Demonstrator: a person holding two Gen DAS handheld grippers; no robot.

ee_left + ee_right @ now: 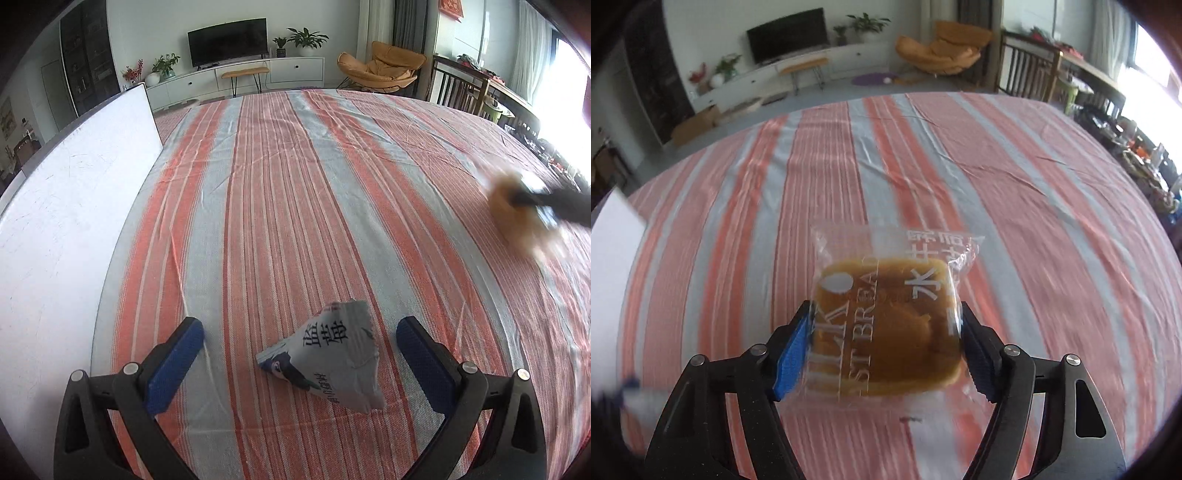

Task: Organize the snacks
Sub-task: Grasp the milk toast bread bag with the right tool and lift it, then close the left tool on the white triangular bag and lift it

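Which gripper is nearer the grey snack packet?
Left. The left gripper is open with its fingers either side of the grey packet; the right gripper is off to the side, holding the bread.

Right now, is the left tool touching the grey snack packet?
Apart. The left wrist view shows the left tool open, striped cloth visible between each blue pad and the grey snack packet.

A home living room: television (228,41), houseplants (307,38), orange lounge chair (382,66)

Snacks counted: two. One grey packet (327,356), lower centre; one clear-wrapped bread (886,325), centre frame. One white board (70,229), left. Grippers: two.
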